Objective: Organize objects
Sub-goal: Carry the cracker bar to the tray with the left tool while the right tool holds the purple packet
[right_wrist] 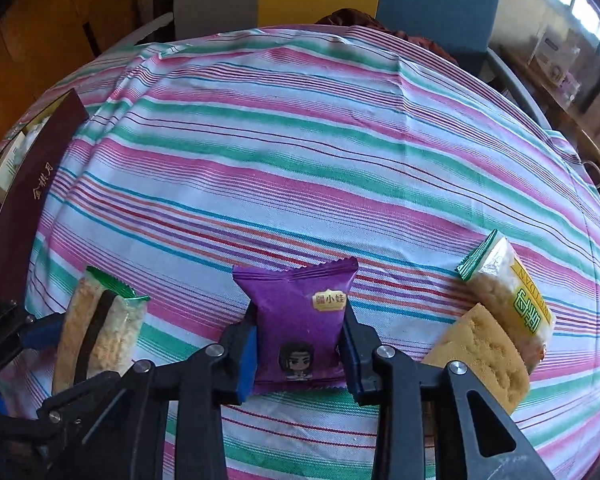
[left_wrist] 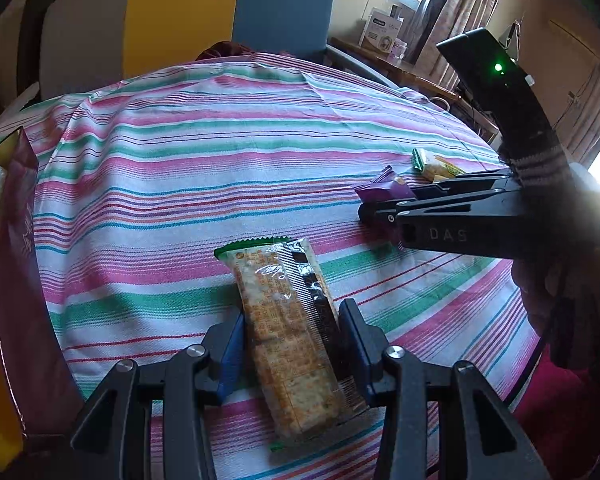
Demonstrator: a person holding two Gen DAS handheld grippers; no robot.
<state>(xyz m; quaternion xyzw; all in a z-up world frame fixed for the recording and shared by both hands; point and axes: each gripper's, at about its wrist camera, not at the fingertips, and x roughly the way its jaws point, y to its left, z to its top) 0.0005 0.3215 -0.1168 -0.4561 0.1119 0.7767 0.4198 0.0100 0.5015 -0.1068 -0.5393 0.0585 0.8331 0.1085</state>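
The left gripper (left_wrist: 292, 344) has its jaws clamped on a cracker pack (left_wrist: 288, 332), long axis running away from the jaws toward the far edge of the table (left_wrist: 220, 128), green sealed end foremost. The right gripper (right_wrist: 300, 344) has its jaws pressed together on a purple snack packet (right_wrist: 300, 320) — crimped top edge pointing toward the far edge, lower end between the blue pads. Both packs lie on the striped cloth (right_wrist: 300, 160) near the near edge. Just right of the purple packet lie a rice cake pack (right_wrist: 508, 292) and a yellow cake (right_wrist: 484, 356), touching each other. A dark red box (right_wrist: 28, 200) stands along the left edge — well apart.
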